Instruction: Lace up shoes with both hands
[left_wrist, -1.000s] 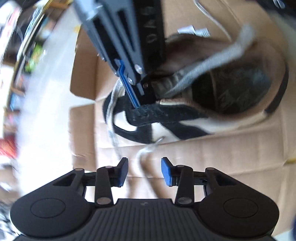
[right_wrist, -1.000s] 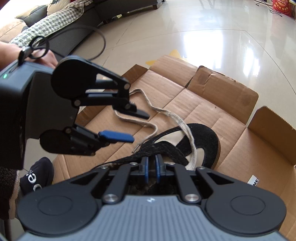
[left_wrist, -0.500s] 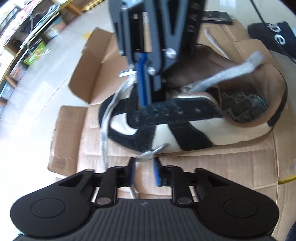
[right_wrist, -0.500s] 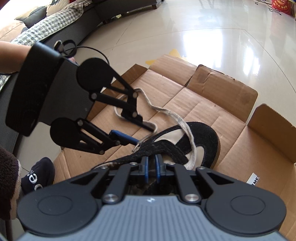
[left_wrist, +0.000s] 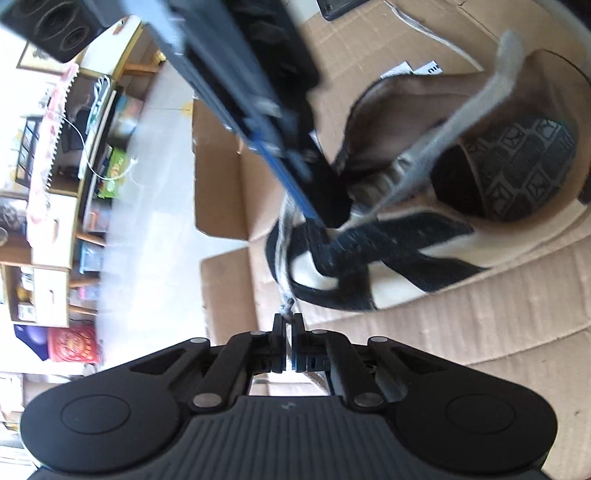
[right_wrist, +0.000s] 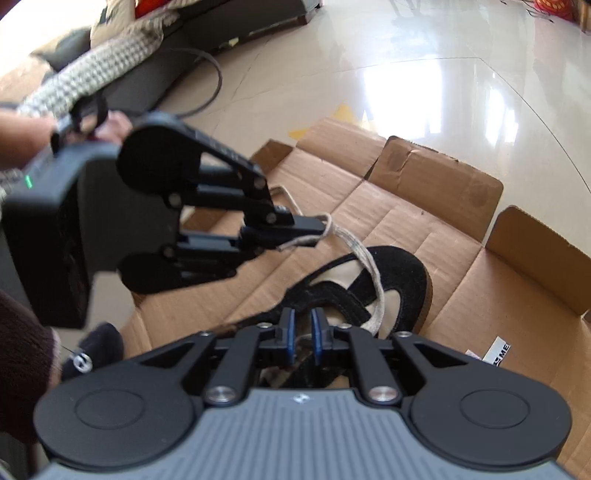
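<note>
Now the left gripper has snapped closed on the tip of the flat grey-white shoelace. It lies across the black-and-cream suede shoe on brown flattened cardboard. Opening, the right gripper straddles the shoe's black eyelet strip without pressing it. Next: poke the tip through a hole.

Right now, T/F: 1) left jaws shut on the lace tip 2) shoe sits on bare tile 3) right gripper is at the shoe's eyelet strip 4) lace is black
1) True. The left gripper is shut on the lace near its tip.
2) False. The shoe lies on flattened cardboard.
3) True. The right gripper sits at the black eyelet strip, jaws opening.
4) False. The lace is off-white.
</note>
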